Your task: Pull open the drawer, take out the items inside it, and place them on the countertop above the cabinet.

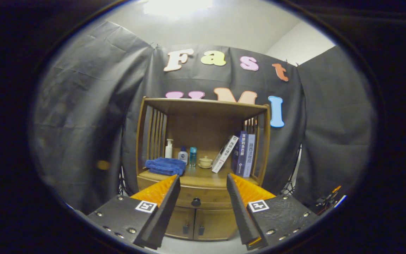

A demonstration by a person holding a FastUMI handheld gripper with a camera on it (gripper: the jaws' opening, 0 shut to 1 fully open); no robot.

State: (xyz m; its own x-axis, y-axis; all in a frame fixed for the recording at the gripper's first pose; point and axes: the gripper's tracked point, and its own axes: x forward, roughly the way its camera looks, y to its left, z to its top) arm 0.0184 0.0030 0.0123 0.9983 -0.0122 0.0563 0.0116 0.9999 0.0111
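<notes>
Warm brown wood is making up the cabinet we are facing, a small piece with slatted sides and a flat top board. We are holding the hand-held gripper well short of it, its two wedge-shaped fingers standing wide apart and gripping nothing. Between the fingers we are seeing the drawer, shut, with a round dark knob, and two small doors below it. On the countertop above the drawer a soft blue folded towel is lying at the left, near a white pump bottle, two smaller bottles and a little lidded ceramic cup. Several books are leaning at the right.
</notes>
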